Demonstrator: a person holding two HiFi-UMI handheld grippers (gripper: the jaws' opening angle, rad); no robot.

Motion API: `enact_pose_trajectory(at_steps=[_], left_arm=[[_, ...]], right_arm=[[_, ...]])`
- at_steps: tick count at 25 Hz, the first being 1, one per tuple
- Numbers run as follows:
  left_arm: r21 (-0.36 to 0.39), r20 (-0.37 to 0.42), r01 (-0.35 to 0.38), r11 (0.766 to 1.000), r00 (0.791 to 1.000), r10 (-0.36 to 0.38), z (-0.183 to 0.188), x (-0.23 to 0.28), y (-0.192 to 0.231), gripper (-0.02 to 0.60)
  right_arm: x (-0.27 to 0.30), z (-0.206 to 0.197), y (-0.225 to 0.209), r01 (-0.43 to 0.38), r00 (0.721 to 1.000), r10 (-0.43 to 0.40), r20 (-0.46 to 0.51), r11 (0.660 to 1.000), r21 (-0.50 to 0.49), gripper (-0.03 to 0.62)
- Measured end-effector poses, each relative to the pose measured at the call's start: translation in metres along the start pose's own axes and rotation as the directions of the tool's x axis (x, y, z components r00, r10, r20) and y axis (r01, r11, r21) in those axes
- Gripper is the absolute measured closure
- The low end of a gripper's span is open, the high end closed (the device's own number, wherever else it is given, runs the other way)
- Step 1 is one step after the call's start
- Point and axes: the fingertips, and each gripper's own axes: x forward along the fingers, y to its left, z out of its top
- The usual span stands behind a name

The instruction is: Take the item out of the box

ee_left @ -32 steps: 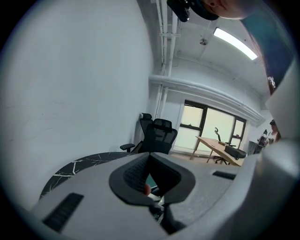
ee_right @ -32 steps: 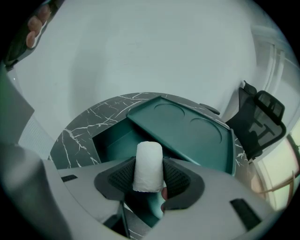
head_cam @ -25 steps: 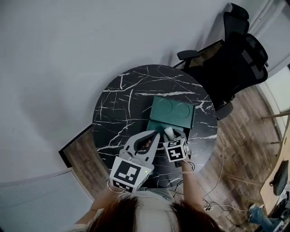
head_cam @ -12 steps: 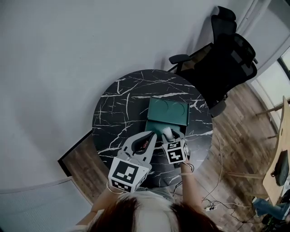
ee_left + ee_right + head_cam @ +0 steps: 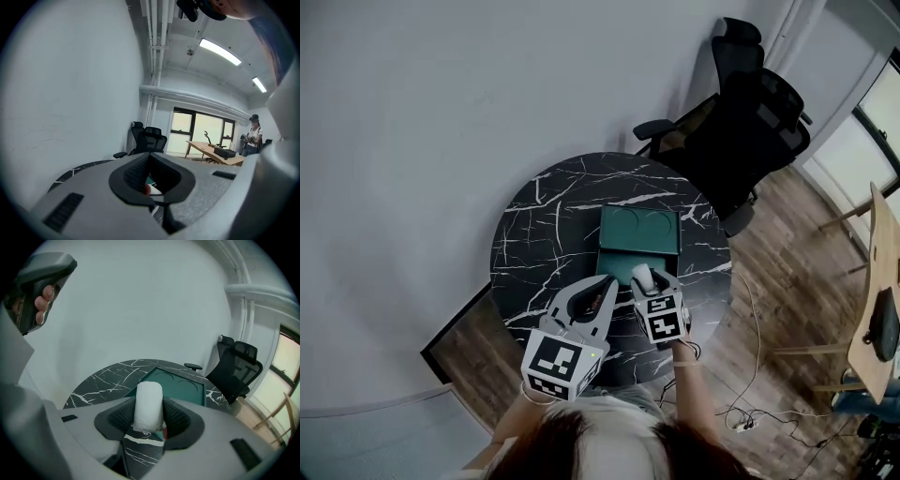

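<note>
Clamping a white roll [image 5: 149, 398] between its two dark pads, the right gripper [image 5: 150, 417] holds it upright; the roll's rounded top stands clear above the jaws and its ragged lower edge sits level with them. Below the jaws in the right gripper view lies bare black marble, and the green box [image 5: 180, 382] sits just beyond the roll, toward the middle of the frame. The roll is therefore outside the box, over the table's near side.

In the head view the round marble table [image 5: 539, 234] fills the centre of the frame. The box [image 5: 639, 232] rests a little right of the table's middle, with two round recesses showing in its green surface. The right gripper [image 5: 645, 279] sits just below the box's lower edge, and the roll [image 5: 641, 274] shows as a pale spot at its tip. The left gripper [image 5: 598, 292] lies beside it to the left, its marker cube toward the lower left of the frame, and it is apart from the box.

The left gripper view shows the left gripper's [image 5: 152, 177] jaws spread, with nothing between the pads — only a sliver of something white and red far behind them, too small to identify.

A black office chair [image 5: 750, 117] stands at the upper right of the head view, off the table's edge. In the left gripper view a wooden desk [image 5: 213, 151] stands in front of a bright window, and a person [image 5: 254, 135] stands at the right edge.
</note>
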Motion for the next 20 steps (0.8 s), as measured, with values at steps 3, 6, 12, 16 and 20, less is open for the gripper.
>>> enact_pose_trajectory(at_steps=[3,6,12,16,20], left_arm=[[0.005,0.0,0.004,1.0,1.0,-0.004,0.0,-0.007,-0.002,0.574],[0.01,0.005,0.005,1.0,1.0,-0.005,0.0,-0.015,-0.003,0.574],[0.022,0.019,0.024,0.999,1.0,-0.024,0.003,-0.036,-0.008,0.574],[0.027,0.03,0.039,0.999,0.999,-0.04,0.005,-0.049,-0.01,0.574],[0.03,0.045,0.054,0.998,0.997,-0.056,0.007,-0.062,-0.011,0.574]], right_arm=[[-0.01,0.005,0.005,0.009,0.999,-0.01,0.035,1.0,0.01,0.398],[-0.019,0.006,0.013,0.014,0.999,-0.015,0.051,1.0,0.026,0.398],[-0.037,0.01,0.03,0.032,0.996,-0.036,0.085,0.999,0.04,0.398],[-0.052,0.017,0.041,0.05,0.992,-0.056,0.115,0.997,0.055,0.398],[-0.065,0.024,0.051,0.072,0.985,-0.082,0.151,0.995,0.072,0.398]])
